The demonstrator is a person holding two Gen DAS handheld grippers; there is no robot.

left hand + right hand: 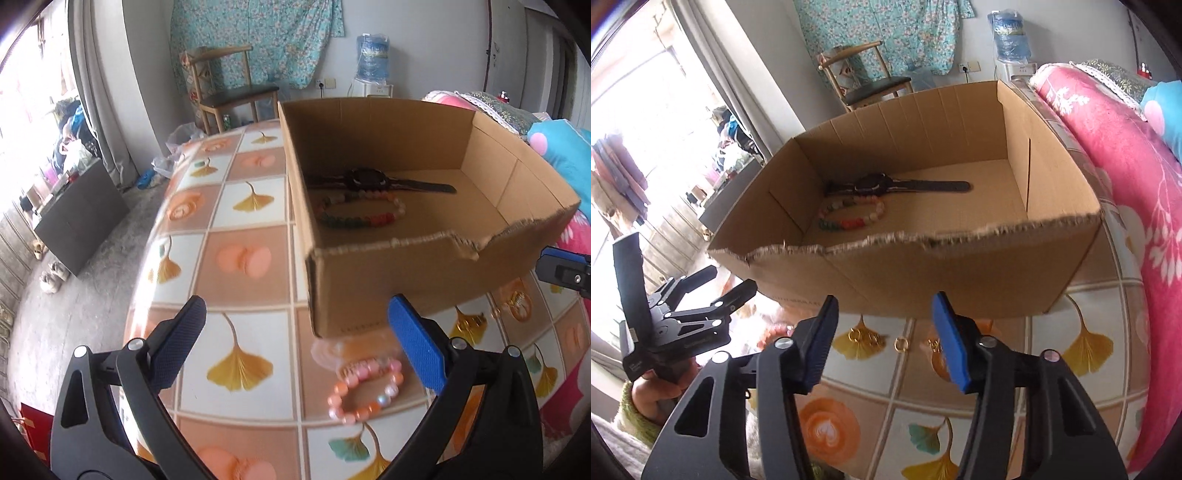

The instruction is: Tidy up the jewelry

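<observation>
The cardboard box (923,266) is standing on the patterned tablecloth (236,258) with its torn near rim facing both cameras. A dark wristwatch (897,186) and a multicoloured bead bracelet (849,216) are already lying on the box floor toward its far left corner, the bracelet just nearer than the watch.

Outside the box, a pink and orange bead bracelet (365,387) is lying on the cloth just near the box's near wall. Several small gold rings and earrings (882,341) are lying further right, also close to that wall.

The left gripper (295,347) is hovering released, its jaws spread wide, with the pink bracelet showing low between them but untouched. The right gripper (882,336) is standing partly open with nothing between its pads; the gold pieces are lying on the cloth beyond them.

Judgement on handling: the bracelet is likely light and limp, its smooth round beads inclined to roll or slip from a shallow pinch, so pinching across one side of the loop would be the soundest hold. The gold pieces appear very small, thin and easily pushed aside on the glossy cloth; each is calling for a centred pinch, pads reaching down to the cloth on either side.
</observation>
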